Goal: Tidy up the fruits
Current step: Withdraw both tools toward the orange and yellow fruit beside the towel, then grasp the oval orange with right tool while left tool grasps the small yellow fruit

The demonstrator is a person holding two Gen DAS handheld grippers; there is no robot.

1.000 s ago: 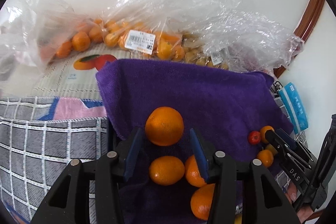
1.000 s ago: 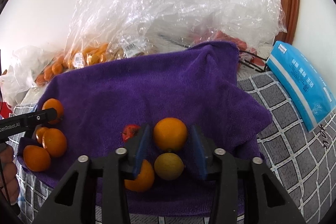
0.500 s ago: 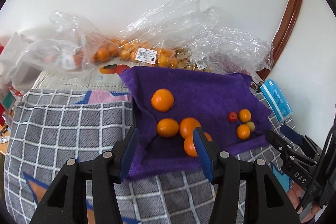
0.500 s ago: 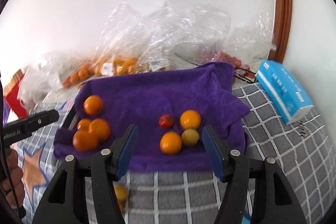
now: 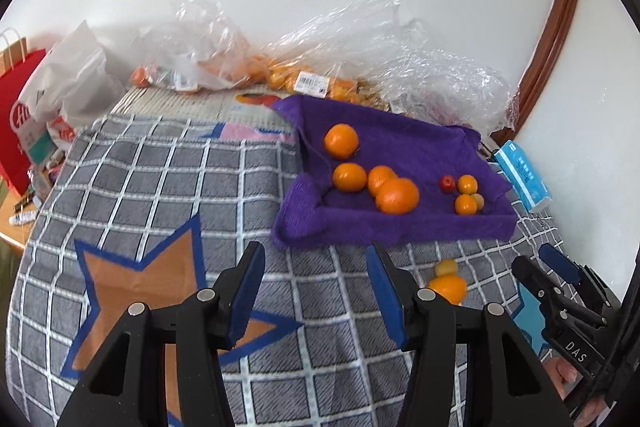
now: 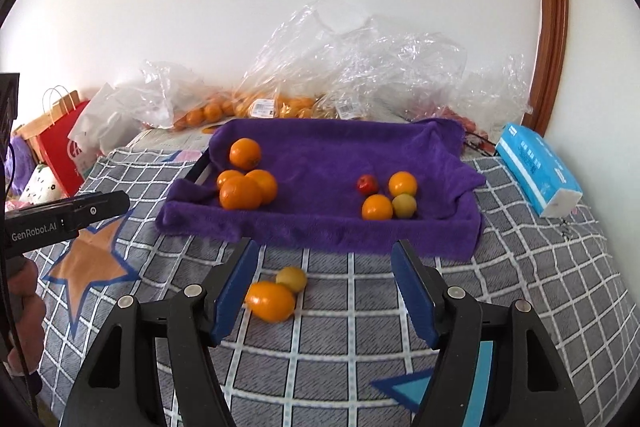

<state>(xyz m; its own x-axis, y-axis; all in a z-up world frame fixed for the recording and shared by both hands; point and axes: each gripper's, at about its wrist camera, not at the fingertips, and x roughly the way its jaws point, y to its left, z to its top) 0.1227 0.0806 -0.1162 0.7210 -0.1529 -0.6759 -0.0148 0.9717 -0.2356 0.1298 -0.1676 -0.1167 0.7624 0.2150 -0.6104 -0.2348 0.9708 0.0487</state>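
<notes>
Both pairs of tongs had pulled back from the purple towel since a second earlier, when each stood over fruit on it; the fruit now looked small and far ahead of them. The left tongs stood open with nothing between the pads, over the grey checked cloth short of the towel's near edge. The right tongs had just been opening and were also empty, held above the cloth with an orange fruit and a small yellow fruit lying touching each other on the cloth just ahead of the left pad. On the towel, four big oranges sat at the left, three bunched together and one apart behind them. At the right lay a small red fruit, two small oranges and a yellowish one, close together. Clear plastic bags with more oranges lay along the wall behind, and a blue tissue pack lay to the right of the towel
</notes>
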